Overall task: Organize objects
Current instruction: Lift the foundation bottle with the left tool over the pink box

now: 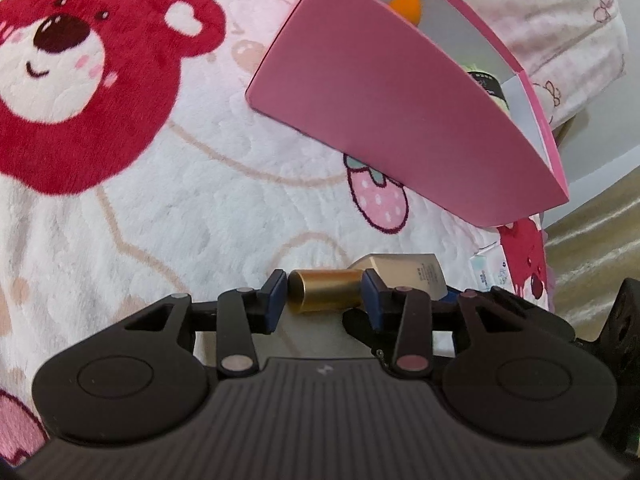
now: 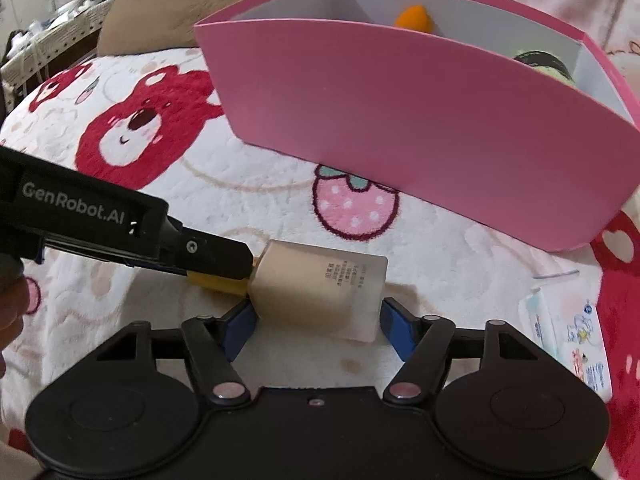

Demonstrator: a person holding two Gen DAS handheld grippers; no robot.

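A beige bottle (image 2: pixel 320 292) with a gold cap (image 1: pixel 326 291) lies on its side just above the bear-print blanket. My left gripper (image 1: pixel 325 294) is shut on the gold cap. My right gripper (image 2: pixel 318 322) has its blue pads on either side of the bottle's body, closed against it. The bottle's body also shows in the left wrist view (image 1: pixel 416 270). In the right wrist view the left gripper (image 2: pixel 216 256) reaches in from the left. Behind stands a pink box (image 2: pixel 400 112) (image 1: pixel 384 120) with white dividers, holding an orange sponge (image 2: pixel 414 18) and a green dark-capped item (image 2: pixel 544 64).
A white fluffy blanket (image 1: pixel 168 208) with red bears and a strawberry (image 2: pixel 354 210) covers the surface. A printed tissue packet (image 2: pixel 568 340) lies at the right near the blanket's edge. A brown cushion (image 2: pixel 168 4) and a cluttered shelf are at the far left.
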